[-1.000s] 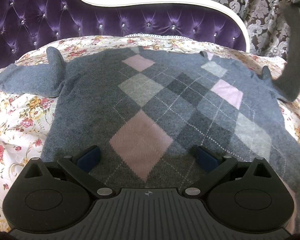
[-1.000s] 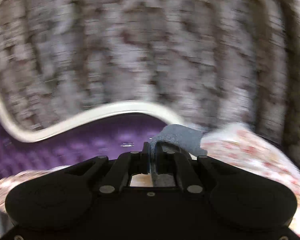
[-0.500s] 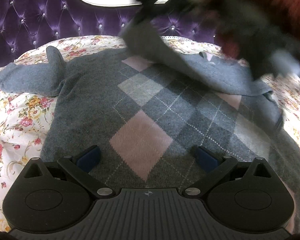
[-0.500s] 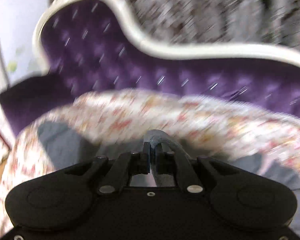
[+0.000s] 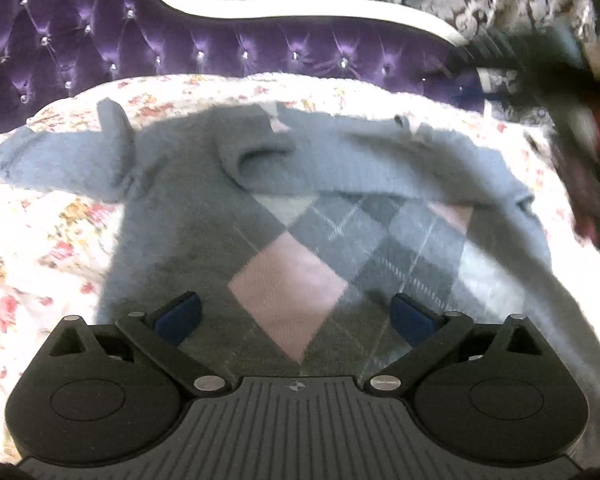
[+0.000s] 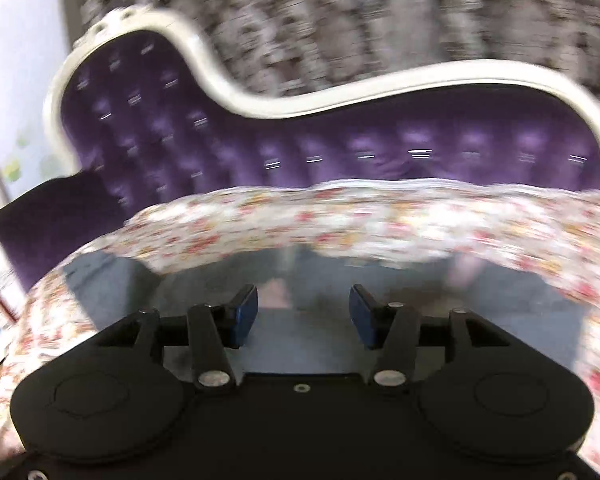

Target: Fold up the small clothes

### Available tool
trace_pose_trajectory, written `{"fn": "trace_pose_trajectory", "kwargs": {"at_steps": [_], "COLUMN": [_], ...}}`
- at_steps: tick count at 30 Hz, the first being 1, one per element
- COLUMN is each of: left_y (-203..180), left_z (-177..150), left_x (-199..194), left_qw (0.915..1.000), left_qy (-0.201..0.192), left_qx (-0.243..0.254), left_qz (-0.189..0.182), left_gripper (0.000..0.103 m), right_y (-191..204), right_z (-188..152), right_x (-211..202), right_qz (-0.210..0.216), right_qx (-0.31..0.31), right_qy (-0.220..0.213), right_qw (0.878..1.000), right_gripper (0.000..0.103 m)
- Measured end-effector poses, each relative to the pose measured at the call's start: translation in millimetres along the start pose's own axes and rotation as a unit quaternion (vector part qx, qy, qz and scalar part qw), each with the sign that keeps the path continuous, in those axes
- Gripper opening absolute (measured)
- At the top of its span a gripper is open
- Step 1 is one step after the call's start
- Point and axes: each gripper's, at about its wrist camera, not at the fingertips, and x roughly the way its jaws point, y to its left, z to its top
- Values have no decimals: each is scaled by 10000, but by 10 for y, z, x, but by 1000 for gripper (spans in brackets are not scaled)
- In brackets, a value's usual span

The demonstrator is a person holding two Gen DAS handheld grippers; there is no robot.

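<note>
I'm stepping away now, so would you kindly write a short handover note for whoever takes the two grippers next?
Left gripper: open, holding nothing, hovering over the hem of the grey argyle sweater.
Right gripper: open, empty, above the sweater's upper part; that view is blurred.
Sweater lies flat, front up, on the floral bedspread before the purple headboard.
Done: the right-side sleeve is folded across the chest.
Left: the other sleeve is spread out to the side; fold it in, then fold the body.
</note>
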Motion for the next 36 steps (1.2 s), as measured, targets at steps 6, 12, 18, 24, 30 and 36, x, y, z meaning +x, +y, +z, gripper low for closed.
{"fn": "trace_pose_trajectory", "kwargs": {"at_steps": [6,12,18,24,30,36], "left_y": [103,-15,-8,484,870,897], "left_z": [454,759,825,889,861,763], "left_x": [-41,442,841,1020,830,698], "left_qw": [9982,9900,9870,9895,9870,9869], "left_qy": [-403,-453,-355,-12,126,132], "left_qx": [275,980,1101,91,-720,-794], "left_qz": [342,910,1119,1445,1433,1399], "left_gripper": [102,102,101,102,101,101], "right_y": [-536,-714,-750,-784,-863,-916], "right_z": [-376,-622,-765,-824,-826,-796], "right_x": [-370,-595,-672,-578,-473,-343], "right_qz": [-624,-904,-1105,-1295,-1393,-1512], "right_qx": [440,796,525,237,287,281], "right_qy": [97,-58,-15,109,130,153], "right_qw": [9970,9927,9925,9912,9897,9880], "right_gripper": [58,58,59,59,59,59]}}
